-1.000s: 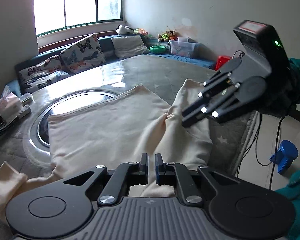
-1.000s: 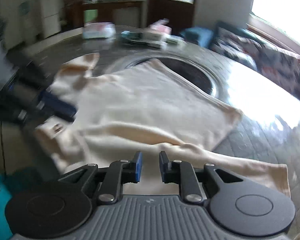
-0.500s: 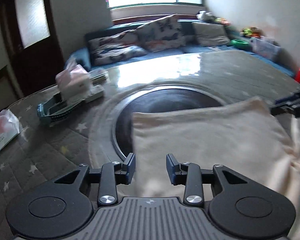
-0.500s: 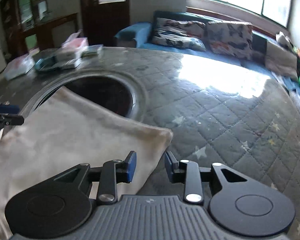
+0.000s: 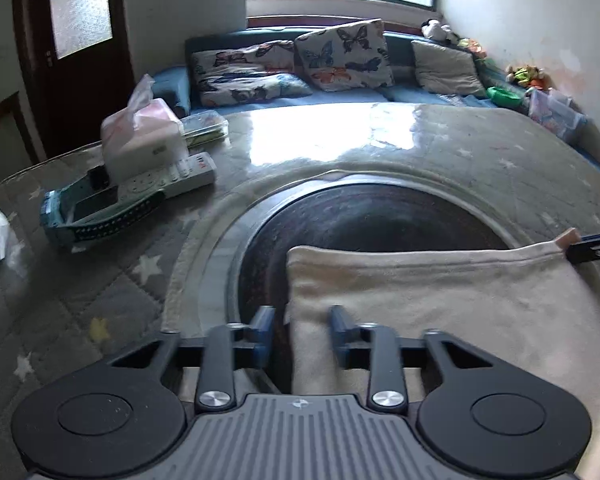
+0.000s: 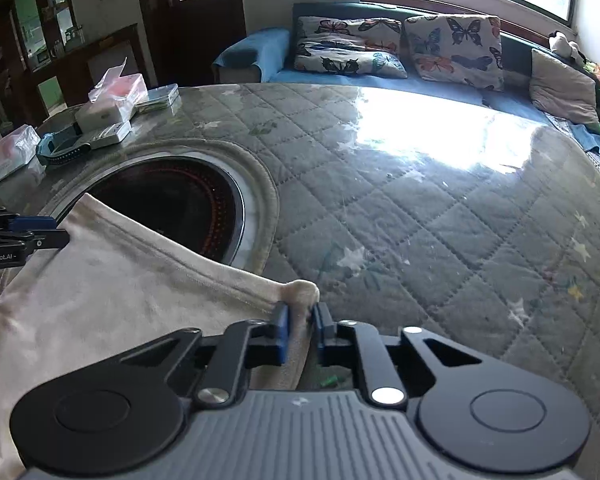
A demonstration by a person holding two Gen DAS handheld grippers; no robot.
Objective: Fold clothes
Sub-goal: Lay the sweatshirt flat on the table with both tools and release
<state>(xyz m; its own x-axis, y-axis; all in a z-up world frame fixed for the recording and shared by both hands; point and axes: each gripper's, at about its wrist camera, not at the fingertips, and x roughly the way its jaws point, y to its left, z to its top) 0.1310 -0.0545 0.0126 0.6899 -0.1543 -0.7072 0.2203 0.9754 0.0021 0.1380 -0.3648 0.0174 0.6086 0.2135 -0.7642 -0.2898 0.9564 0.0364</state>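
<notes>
A cream garment (image 5: 440, 292) lies flat on the round quilted table, partly over the dark round inset (image 5: 364, 220). My left gripper (image 5: 302, 320) is open, its jaws on either side of the garment's near left edge. My right gripper (image 6: 300, 316) is shut on the garment's far right corner (image 6: 300, 290). The garment also shows in the right wrist view (image 6: 112, 296). The right gripper's tip shows at the right edge of the left wrist view (image 5: 596, 246); the left gripper's tip shows at the left edge of the right wrist view (image 6: 24, 232).
A tissue box (image 5: 140, 136), a remote (image 5: 172, 174) and a teal tray (image 5: 96, 212) sit at the table's far left. A plastic packet (image 6: 8, 152) lies beside them. A sofa with butterfly cushions (image 5: 340, 60) stands behind the table.
Both grippers have swung from the sleeve side to the garment's hem corners. The right gripper has closed on its corner. The left gripper has opened wide around the left edge.
</notes>
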